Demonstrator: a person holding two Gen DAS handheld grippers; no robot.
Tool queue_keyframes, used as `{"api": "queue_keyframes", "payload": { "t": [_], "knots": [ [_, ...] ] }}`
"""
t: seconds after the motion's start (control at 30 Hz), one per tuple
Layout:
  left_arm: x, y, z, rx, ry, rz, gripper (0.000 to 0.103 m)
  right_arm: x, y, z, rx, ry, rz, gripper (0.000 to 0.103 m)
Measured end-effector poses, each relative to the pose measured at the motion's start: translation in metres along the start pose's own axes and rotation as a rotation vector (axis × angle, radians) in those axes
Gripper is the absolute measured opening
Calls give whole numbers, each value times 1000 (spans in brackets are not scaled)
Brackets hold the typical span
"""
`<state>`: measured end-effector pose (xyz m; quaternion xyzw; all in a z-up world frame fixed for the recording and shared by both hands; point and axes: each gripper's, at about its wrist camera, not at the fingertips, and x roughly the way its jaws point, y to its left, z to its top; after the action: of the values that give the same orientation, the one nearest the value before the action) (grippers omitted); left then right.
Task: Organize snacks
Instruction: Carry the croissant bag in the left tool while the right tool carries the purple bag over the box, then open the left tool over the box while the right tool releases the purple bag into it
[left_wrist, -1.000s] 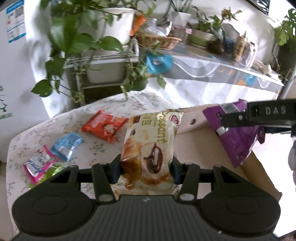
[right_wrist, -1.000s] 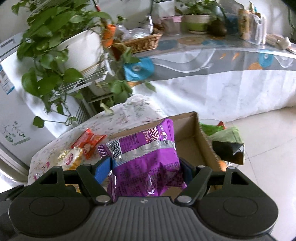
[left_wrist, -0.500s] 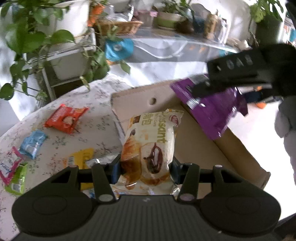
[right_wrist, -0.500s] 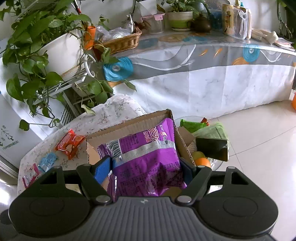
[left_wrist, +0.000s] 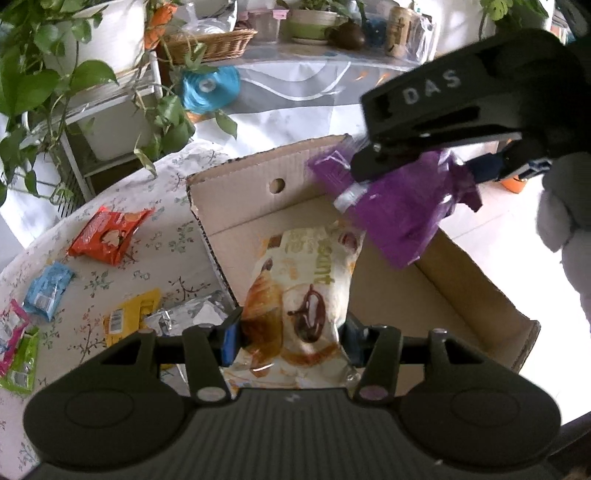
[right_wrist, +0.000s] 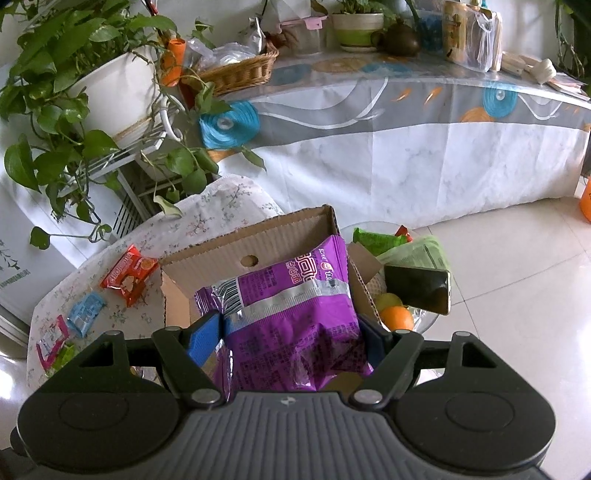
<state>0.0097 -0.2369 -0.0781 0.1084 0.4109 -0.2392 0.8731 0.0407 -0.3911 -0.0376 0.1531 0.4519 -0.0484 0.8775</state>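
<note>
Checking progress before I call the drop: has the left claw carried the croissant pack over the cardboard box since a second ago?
Yes. The croissant pack, shut in the left claw, moved right, from above the tablecloth to inside the cardboard box walls.

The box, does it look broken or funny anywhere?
Yes. The box has a ragged, torn top edge at its left corner, with jagged cardboard showing. Otherwise it sits fine on the table.

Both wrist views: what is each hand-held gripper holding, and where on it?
Left hand-held gripper: croissant pack, pinched across its near end. Right hand-held gripper: purple pack, across its near half.
</note>
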Motion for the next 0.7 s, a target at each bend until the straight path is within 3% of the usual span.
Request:
{"api": "queue_keyframes", "payload": {
  "t": [0.13,0.4,0.7],
  "knots": [
    [-5,-2,0,12,-30,14,76,0,-1,1,17,-3,6,86],
    [-17,12,4,-24,-52,17,83,-1,1,1,32,-9,24,88],
    [-39,61,10,-144,-92,33,84,-1,6,1,42,-16,65,89]
  ]
}}
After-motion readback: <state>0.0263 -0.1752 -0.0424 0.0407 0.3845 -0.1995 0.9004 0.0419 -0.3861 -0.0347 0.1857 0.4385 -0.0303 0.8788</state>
